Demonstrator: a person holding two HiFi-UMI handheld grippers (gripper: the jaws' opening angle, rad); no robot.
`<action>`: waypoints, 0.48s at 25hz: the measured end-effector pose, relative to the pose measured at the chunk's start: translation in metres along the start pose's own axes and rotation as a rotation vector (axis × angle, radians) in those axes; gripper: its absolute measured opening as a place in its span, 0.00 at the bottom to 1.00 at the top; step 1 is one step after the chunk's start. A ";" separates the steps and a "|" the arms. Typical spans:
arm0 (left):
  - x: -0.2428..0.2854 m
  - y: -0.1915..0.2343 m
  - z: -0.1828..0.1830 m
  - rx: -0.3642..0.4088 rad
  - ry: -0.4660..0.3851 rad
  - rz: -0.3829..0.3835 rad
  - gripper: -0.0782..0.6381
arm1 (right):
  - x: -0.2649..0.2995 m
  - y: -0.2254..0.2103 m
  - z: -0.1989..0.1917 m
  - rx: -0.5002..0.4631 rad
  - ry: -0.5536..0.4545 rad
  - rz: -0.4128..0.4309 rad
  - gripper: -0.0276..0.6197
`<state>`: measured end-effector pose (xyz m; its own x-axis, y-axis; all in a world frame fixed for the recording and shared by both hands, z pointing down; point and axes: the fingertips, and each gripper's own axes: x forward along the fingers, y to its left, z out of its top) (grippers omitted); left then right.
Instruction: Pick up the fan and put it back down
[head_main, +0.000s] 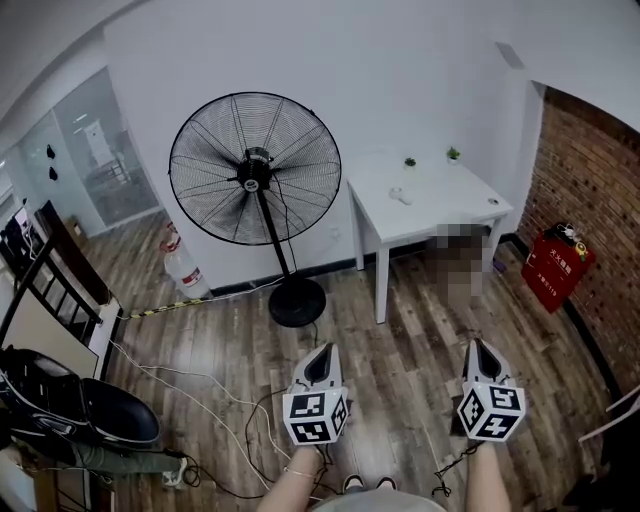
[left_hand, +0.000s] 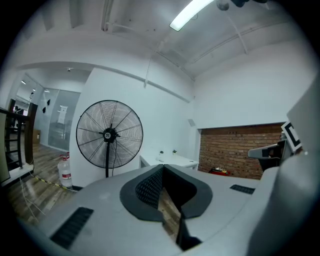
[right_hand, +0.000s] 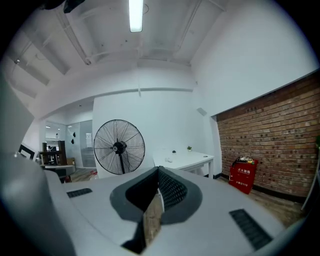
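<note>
While fan (head_main: 255, 172) stands free beside table (head_main: 440, 205) | left claw (head_main: 322, 354), right claw (head_main: 483, 347) closed, empty

The wood-plank floor (head_main: 420, 350) carries the fan (head_main: 256, 172) on its round black base at frame centre, the white desk (head_main: 440, 205) right of it, a red box (head_main: 555, 265) far right, and loose cables (head_main: 185, 398) lower left.

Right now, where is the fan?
In the head view the fan stands on the wood floor ahead, left of centre, against the white wall, just left of the white table.
</note>
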<state>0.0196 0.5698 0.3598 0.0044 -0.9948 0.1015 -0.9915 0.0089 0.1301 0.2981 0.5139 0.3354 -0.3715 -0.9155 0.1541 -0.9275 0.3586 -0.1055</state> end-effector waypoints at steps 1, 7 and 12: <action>-0.001 0.000 -0.001 -0.001 0.001 0.001 0.12 | -0.001 0.001 -0.001 0.000 0.004 0.006 0.04; -0.007 0.000 -0.005 -0.005 0.009 0.016 0.12 | -0.004 0.004 -0.006 -0.005 0.017 0.025 0.05; -0.011 -0.001 -0.006 -0.005 0.012 0.037 0.12 | -0.006 0.003 -0.003 -0.006 0.012 0.052 0.16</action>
<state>0.0214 0.5813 0.3641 -0.0306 -0.9926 0.1178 -0.9903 0.0460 0.1310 0.2974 0.5207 0.3367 -0.4193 -0.8936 0.1600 -0.9073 0.4065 -0.1078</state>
